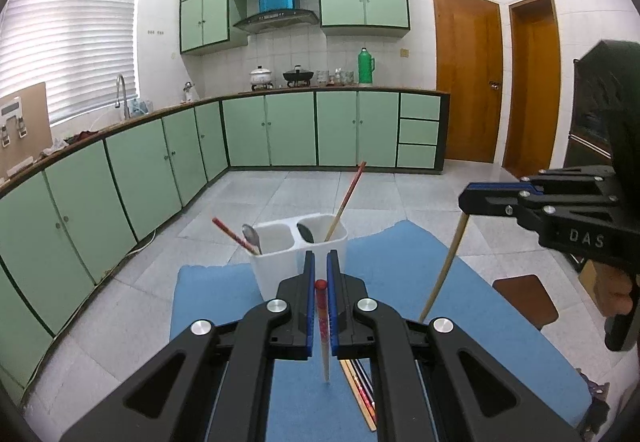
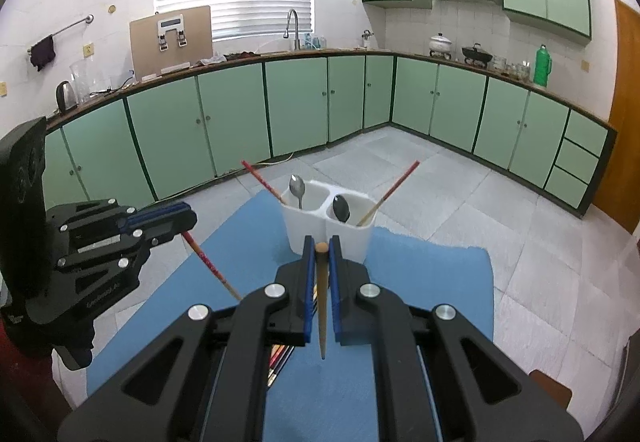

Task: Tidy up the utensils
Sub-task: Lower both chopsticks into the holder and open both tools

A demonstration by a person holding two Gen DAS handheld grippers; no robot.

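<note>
A white two-compartment utensil holder stands on a blue mat. Each compartment holds a spoon and a red-topped chopstick. My left gripper is shut on a red-topped chopstick, held upright above the mat. My right gripper is shut on a tan wooden chopstick, also upright. Both hover just short of the holder.
More chopsticks lie on the mat under the grippers. A brown stool stands right of the mat. Green kitchen cabinets line the walls beyond a tiled floor.
</note>
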